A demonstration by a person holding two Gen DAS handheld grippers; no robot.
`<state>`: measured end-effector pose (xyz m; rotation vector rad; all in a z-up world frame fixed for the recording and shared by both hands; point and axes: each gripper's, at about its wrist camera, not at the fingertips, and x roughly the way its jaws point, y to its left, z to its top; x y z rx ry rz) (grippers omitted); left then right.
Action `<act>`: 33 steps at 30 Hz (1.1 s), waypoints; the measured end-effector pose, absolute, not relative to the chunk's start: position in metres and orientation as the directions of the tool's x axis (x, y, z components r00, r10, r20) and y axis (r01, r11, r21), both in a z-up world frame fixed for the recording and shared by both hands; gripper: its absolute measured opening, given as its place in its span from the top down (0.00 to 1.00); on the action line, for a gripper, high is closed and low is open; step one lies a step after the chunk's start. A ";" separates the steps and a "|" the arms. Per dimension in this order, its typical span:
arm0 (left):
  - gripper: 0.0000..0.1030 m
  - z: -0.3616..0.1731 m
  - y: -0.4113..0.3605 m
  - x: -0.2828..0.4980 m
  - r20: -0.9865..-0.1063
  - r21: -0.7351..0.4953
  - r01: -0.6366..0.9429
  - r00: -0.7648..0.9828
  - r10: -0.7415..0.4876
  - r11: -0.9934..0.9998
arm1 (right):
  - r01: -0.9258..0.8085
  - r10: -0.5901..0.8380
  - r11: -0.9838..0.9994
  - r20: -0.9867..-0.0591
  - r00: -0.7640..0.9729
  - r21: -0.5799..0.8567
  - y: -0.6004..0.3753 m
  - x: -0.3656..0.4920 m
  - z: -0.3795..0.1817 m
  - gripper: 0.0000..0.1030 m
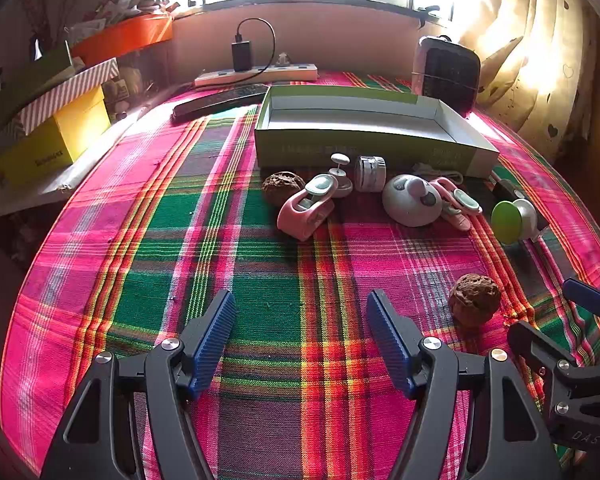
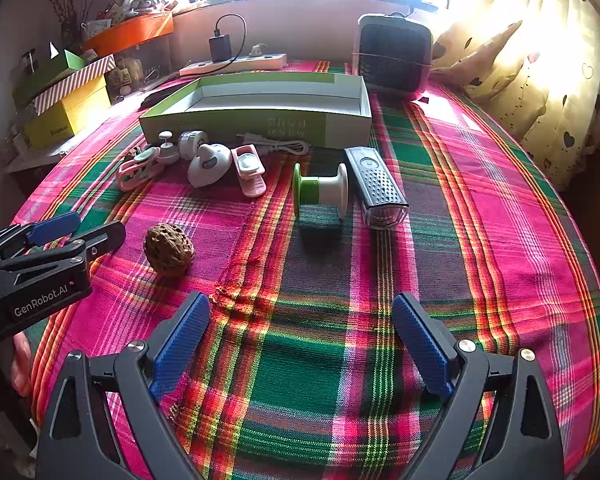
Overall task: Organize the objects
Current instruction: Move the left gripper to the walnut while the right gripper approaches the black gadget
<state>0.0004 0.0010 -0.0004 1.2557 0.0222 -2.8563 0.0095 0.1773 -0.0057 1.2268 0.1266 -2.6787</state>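
Note:
My left gripper (image 1: 300,304) hovers open over bare plaid cloth. My right gripper (image 2: 302,308) is open too, beside it. A brown walnut (image 2: 168,250) lies just ahead, between the two grippers. A second walnut (image 1: 283,186) lies by a pink clip (image 1: 306,210). Farther along the row are a white round gadget (image 2: 210,164), another pink clip (image 2: 250,170), a green and white spool (image 2: 320,190) and a black bike light (image 2: 378,188). Behind the row stands a shallow green box (image 2: 260,124), with nothing in it.
A small heater (image 2: 394,56) stands at the back right, a power strip (image 2: 236,64) with a charger under the window. Stacked boxes (image 2: 68,108) crowd the left shelf. A curtain (image 2: 540,80) hangs along the right. A dark remote (image 1: 220,102) lies left of the box.

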 end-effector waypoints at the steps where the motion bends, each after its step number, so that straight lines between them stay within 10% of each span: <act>1: 0.34 0.000 0.001 0.000 -0.737 -0.004 0.025 -0.676 -0.014 -1.000 | 0.209 -0.139 -0.978 -0.757 -0.639 0.002 0.177 0.009 -0.006 0.10; 33: 0.34 0.006 0.004 0.007 -0.746 -0.098 -0.178 -0.638 0.190 -0.979 | 0.206 -0.175 -0.977 -0.754 -0.633 0.054 0.203 0.005 -0.001 0.10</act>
